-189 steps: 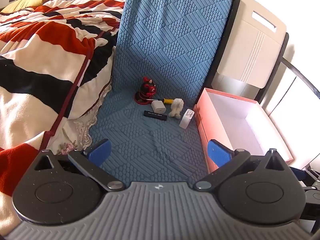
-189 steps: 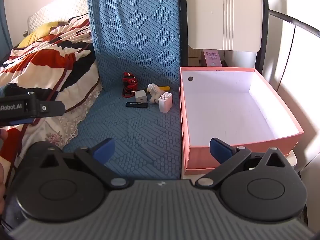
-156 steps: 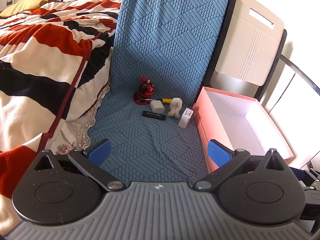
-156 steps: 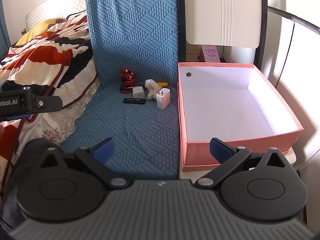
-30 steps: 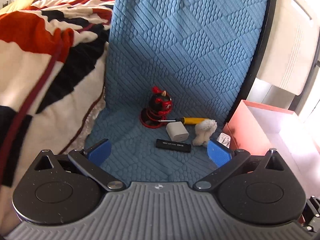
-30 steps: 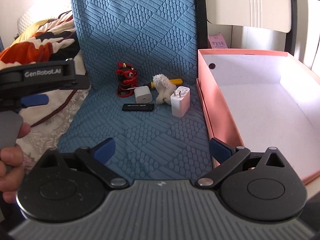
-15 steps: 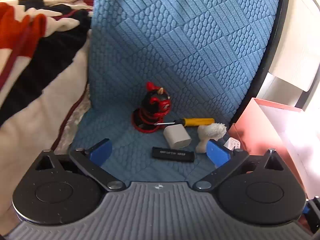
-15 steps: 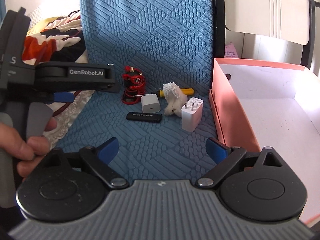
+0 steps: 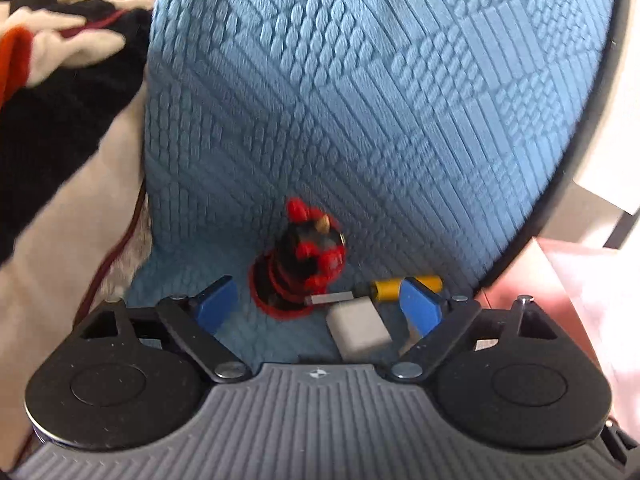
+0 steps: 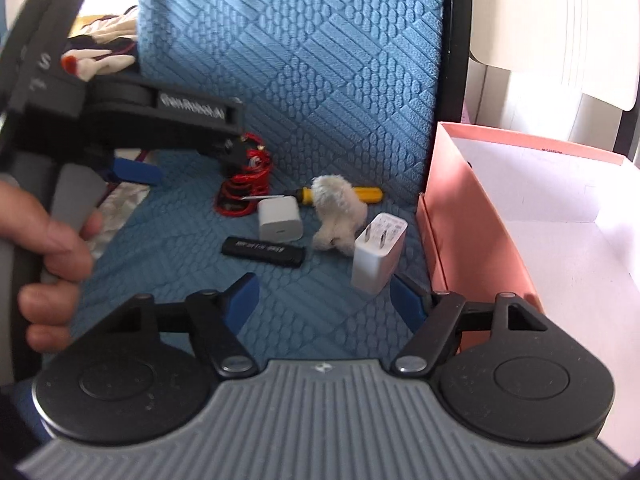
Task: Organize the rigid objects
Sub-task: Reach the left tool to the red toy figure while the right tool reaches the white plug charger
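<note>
A red and black figurine (image 9: 310, 258) stands on the blue quilted seat (image 9: 360, 120), just ahead of my open left gripper (image 9: 320, 304). A small white charger cube (image 9: 358, 330) lies between its fingers, and a yellow-handled screwdriver (image 9: 404, 286) lies behind. In the right wrist view my open right gripper (image 10: 324, 300) is just short of a white plug adapter (image 10: 378, 258), a black stick (image 10: 264, 251), the charger cube (image 10: 279, 219), a white fluffy toy (image 10: 340, 214), the screwdriver (image 10: 370, 193) and the figurine (image 10: 246, 192). The left gripper (image 10: 132, 170) hovers beside the figurine.
An open pink box (image 10: 460, 220) with a white inside stands right of the seat; its corner also shows in the left wrist view (image 9: 560, 280). A striped blanket (image 9: 48, 80) lies on the left. A white board (image 10: 560, 20) leans behind the box.
Both grippers have moved forward and down toward the cluster of objects. The left gripper now has the charger cube between its fingers and the figurine close ahead. Both stay open.
</note>
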